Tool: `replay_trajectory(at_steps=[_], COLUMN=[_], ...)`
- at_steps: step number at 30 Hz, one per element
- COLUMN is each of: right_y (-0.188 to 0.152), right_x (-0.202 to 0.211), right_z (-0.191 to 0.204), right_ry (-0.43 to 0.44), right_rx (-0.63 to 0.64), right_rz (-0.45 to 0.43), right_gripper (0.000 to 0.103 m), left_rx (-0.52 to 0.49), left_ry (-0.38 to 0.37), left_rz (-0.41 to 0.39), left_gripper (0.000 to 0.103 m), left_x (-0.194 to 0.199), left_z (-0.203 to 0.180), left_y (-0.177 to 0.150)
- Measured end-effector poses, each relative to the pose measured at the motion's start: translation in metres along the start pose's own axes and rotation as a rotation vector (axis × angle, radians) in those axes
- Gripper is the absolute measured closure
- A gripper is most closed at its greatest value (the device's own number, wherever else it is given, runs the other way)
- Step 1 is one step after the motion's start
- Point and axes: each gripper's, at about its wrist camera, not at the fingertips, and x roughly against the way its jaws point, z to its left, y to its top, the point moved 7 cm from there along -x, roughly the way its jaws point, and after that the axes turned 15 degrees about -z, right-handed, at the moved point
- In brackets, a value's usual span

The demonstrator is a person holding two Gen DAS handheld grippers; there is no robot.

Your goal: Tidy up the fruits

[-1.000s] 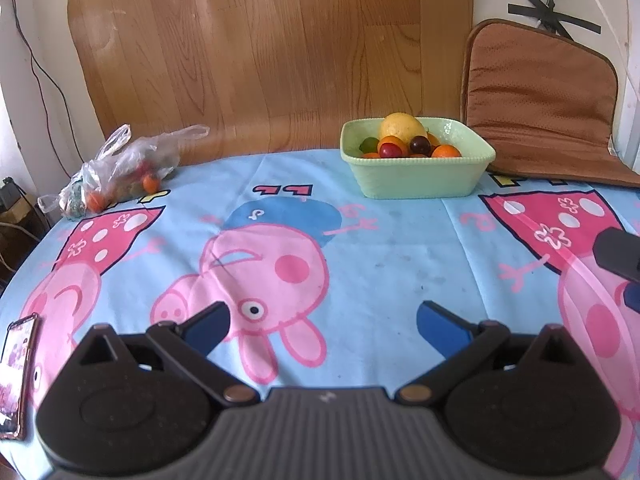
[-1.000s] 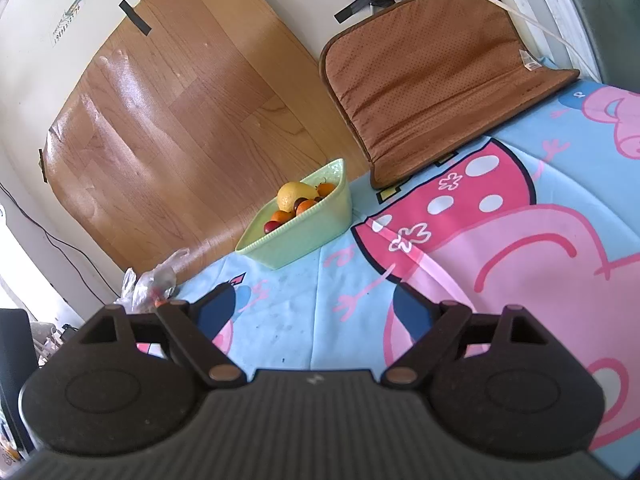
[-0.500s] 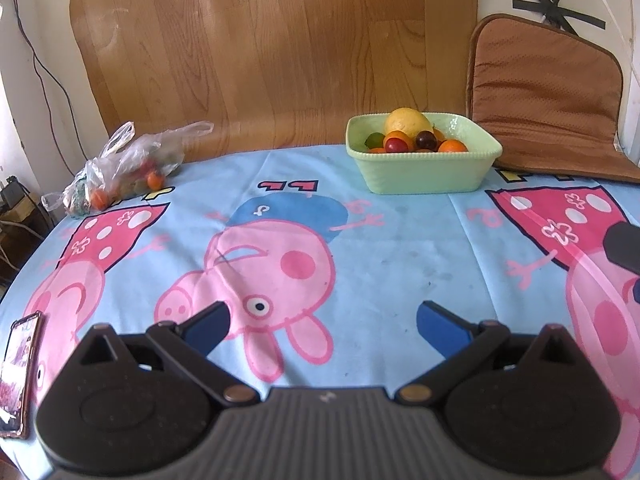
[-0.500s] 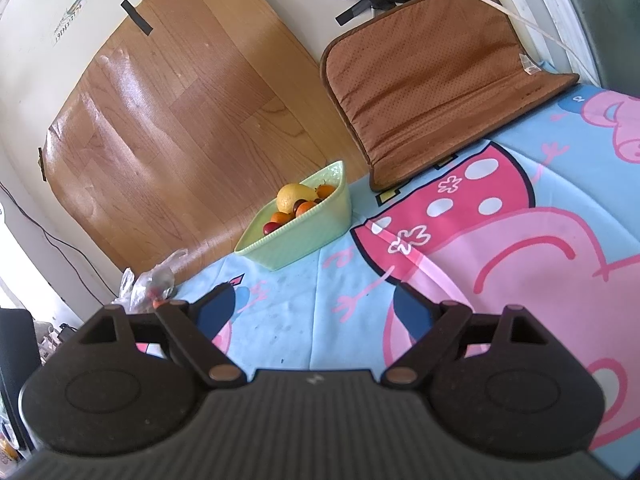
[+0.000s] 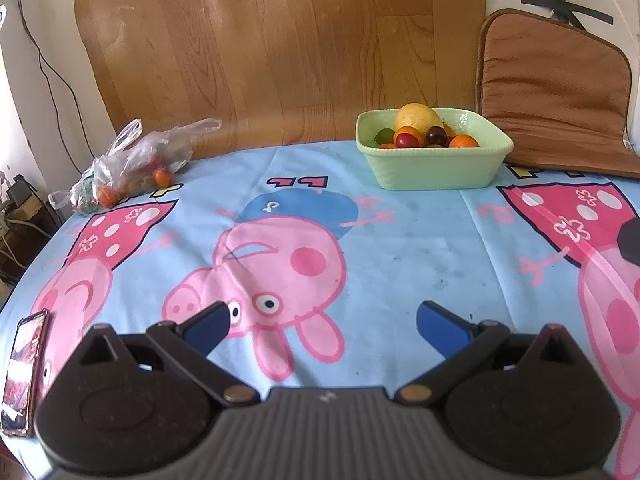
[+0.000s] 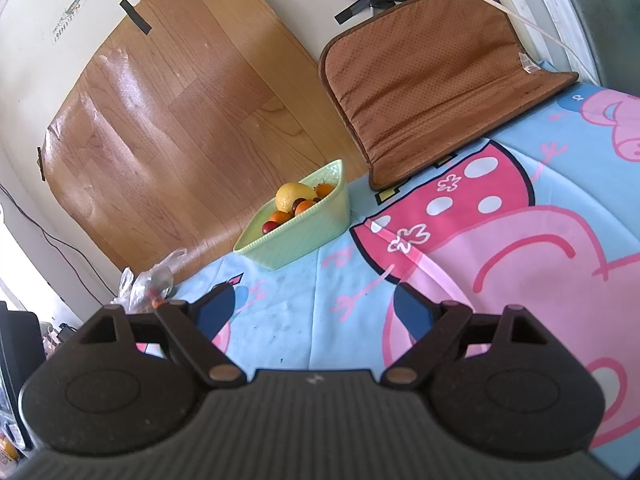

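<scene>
A pale green bowl (image 5: 434, 164) (image 6: 304, 226) stands at the back of the table, filled with a yellow lemon (image 5: 418, 116) (image 6: 294, 196), oranges, a lime and dark red fruits. A clear plastic bag (image 5: 132, 162) (image 6: 150, 280) with more small orange fruits lies at the back left. My left gripper (image 5: 322, 326) hovers open over the cartoon tablecloth, well short of the bowl, with nothing between its blue pads. My right gripper (image 6: 314, 308) is also open and empty, with the bowl ahead of it. Its dark edge (image 5: 630, 240) shows at the right of the left wrist view.
A brown cushion (image 5: 556, 92) (image 6: 436, 80) leans against the wall right of the bowl. A wood-pattern sheet (image 5: 280, 52) covers the wall behind. A phone (image 5: 22, 368) lies at the table's near left edge. Cables hang at the far left.
The left wrist view has shifted slightly, so the bowl sits a little further right and higher. Both grippers remain open and empty; the right view is unchanged.
</scene>
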Motion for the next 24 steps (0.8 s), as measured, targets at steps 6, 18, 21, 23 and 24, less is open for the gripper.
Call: replay_trajectory(at_steps=[6,18,21,23,24], right_y=[-0.0013,-0.0013,-0.0013,-0.0013,-0.0014], right_x=[-0.0009,-0.0016,-0.0015,-0.0015,-0.0017], right_z=[-0.0007,-0.0006,-0.0006,-0.0008,-0.0005], right_ry=[0.001,0.001,0.0,0.0,-0.001], right_rx=[0.003,0.006,0.006,0.006,0.005], right_rz=[0.004,0.006,0.005,0.006,0.007], right_gripper=[0.014,0.014,0.014,0.014,0.014], left_rx=[0.003,0.003,0.001,0.002,0.003], left_ry=[-0.004,-0.002,-0.002,-0.005,-0.006], left_rz=[0.005,0.01,0.012,0.016,0.019], left_gripper=[0.0,0.0,0.0,0.0,0.0], left_x=[-0.0008,-0.0016,-0.0019,-0.0023,-0.0029], left_z=[0.0003,0.0004,-0.0001,-0.0001,-0.0003], left_y=[-0.0004,-0.0014,-0.0021,-0.0029,-0.0034])
